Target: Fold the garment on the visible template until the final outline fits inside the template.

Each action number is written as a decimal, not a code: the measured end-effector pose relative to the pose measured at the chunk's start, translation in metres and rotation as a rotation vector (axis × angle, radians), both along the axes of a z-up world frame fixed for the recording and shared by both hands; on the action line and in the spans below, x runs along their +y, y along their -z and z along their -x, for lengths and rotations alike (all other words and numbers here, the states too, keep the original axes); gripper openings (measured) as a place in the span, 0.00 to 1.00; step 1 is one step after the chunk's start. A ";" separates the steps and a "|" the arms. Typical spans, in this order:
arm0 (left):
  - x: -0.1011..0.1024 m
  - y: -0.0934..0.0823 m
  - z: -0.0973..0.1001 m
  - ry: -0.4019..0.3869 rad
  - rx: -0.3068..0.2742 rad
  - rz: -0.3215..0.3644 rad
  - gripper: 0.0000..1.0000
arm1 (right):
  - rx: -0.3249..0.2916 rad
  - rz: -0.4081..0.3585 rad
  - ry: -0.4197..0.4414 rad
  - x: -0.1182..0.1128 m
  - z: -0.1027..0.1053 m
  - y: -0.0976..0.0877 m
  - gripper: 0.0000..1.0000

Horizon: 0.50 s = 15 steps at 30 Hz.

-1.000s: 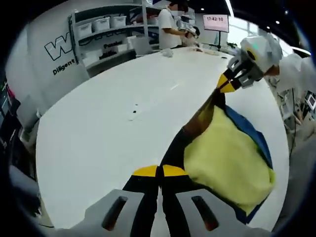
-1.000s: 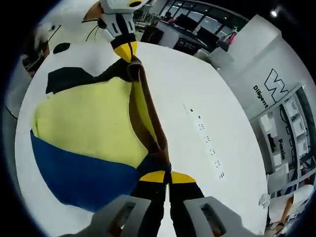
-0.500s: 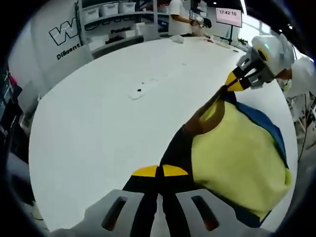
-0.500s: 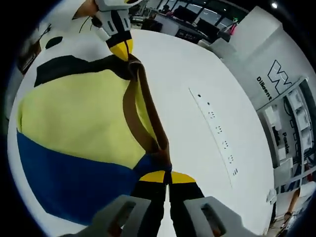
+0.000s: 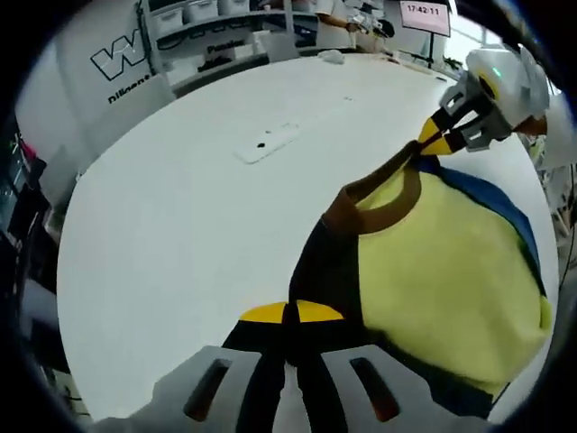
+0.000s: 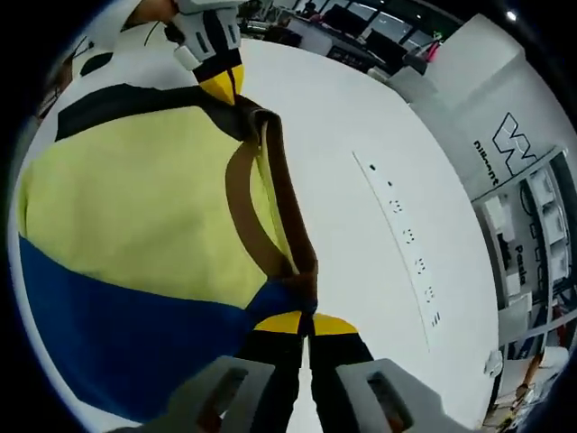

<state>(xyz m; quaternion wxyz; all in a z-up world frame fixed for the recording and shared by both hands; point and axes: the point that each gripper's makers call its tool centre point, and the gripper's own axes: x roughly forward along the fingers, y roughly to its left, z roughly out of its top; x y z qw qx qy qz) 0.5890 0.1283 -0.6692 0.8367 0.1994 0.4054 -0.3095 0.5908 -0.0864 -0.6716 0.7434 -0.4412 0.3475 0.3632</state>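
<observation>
A yellow garment (image 5: 451, 262) with a brown neckband (image 5: 379, 194), a black shoulder and a blue part hangs stretched between both grippers above a white table (image 5: 180, 225). My left gripper (image 5: 290, 313) is shut on the black shoulder edge. My right gripper (image 6: 306, 323) is shut on the blue-and-brown edge by the neckband (image 6: 261, 207). In the right gripper view the yellow panel (image 6: 135, 198) spreads left, with blue cloth (image 6: 117, 334) below it. The other gripper (image 5: 433, 144) pinches the far shoulder in the left gripper view, and likewise the other gripper (image 6: 225, 86) in the right gripper view.
A flat white power strip (image 6: 406, 244) lies on the table, seen also as a power strip (image 5: 266, 142). Shelves with bins (image 5: 207, 36) and a wall with lettering stand beyond the table's far edge. A person (image 5: 338, 23) works at the far end.
Both cameras have dropped closer to the table. The garment hangs wider and lower, its neckband opening into a loop. Both grippers keep their hold.
</observation>
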 end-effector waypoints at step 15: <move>0.015 -0.020 0.005 -0.025 -0.030 0.049 0.07 | -0.031 -0.035 0.048 -0.016 0.006 -0.022 0.08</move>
